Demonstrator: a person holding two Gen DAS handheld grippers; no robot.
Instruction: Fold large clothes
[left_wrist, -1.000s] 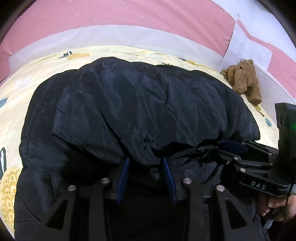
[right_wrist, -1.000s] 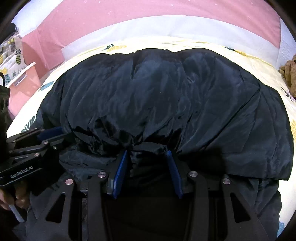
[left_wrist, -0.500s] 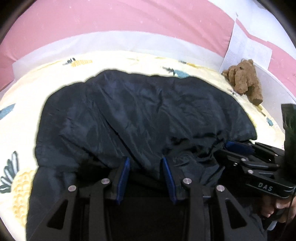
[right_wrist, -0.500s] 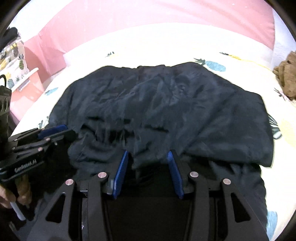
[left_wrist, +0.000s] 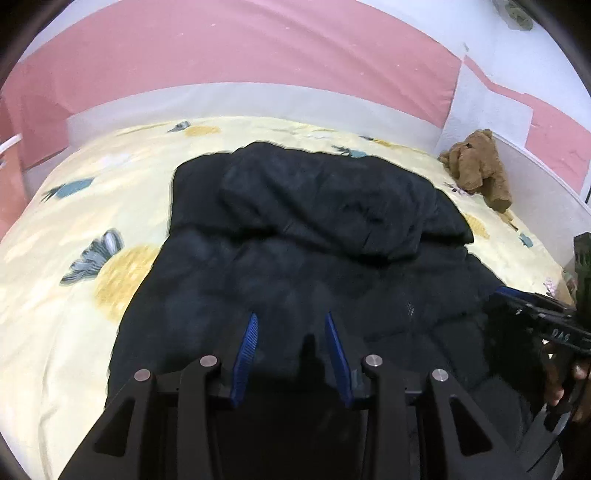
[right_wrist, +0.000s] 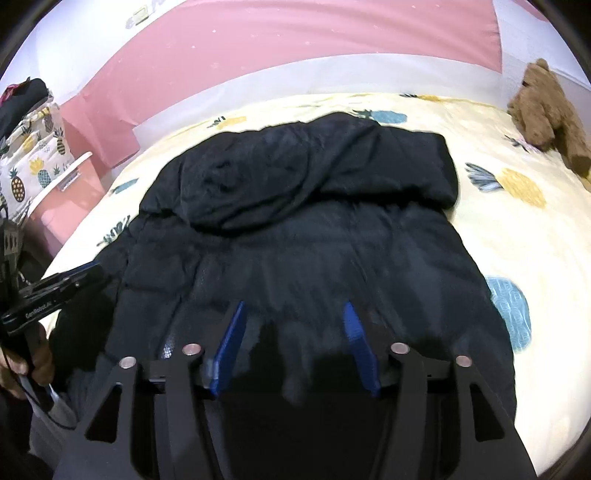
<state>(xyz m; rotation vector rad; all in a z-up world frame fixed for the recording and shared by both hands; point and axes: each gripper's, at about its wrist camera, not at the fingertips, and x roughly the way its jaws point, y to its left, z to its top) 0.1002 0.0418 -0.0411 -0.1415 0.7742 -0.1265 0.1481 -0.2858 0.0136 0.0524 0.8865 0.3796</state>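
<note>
A dark navy puffer jacket (left_wrist: 314, 206) lies on the bed, its far part folded over toward me as a flap (right_wrist: 295, 177). My left gripper (left_wrist: 290, 317) hovers over the jacket's near half with its jaws partly apart. Dark, blurred fabric shows in the gap, and I cannot tell whether the pads press on it. My right gripper (right_wrist: 294, 306) is opening its jaws wide. Blurred fabric sits low between them, and the pads do not press it. Each gripper shows at the edge of the other's view: the right gripper (left_wrist: 535, 310) and the left gripper (right_wrist: 62, 284).
The bed sheet (left_wrist: 74, 221) is pale yellow with a pineapple print. A brown teddy bear (left_wrist: 476, 166) sits at the far right corner against the wall. A pink headboard (left_wrist: 221, 55) runs behind the bed. A pineapple-print cloth (right_wrist: 33, 147) and a pink cabinet (right_wrist: 74, 177) stand to the left.
Both grippers have drawn back and risen from the jacket. The bulging fold that was at their tips now lies flat on the far half. The right jaws have spread wider.
</note>
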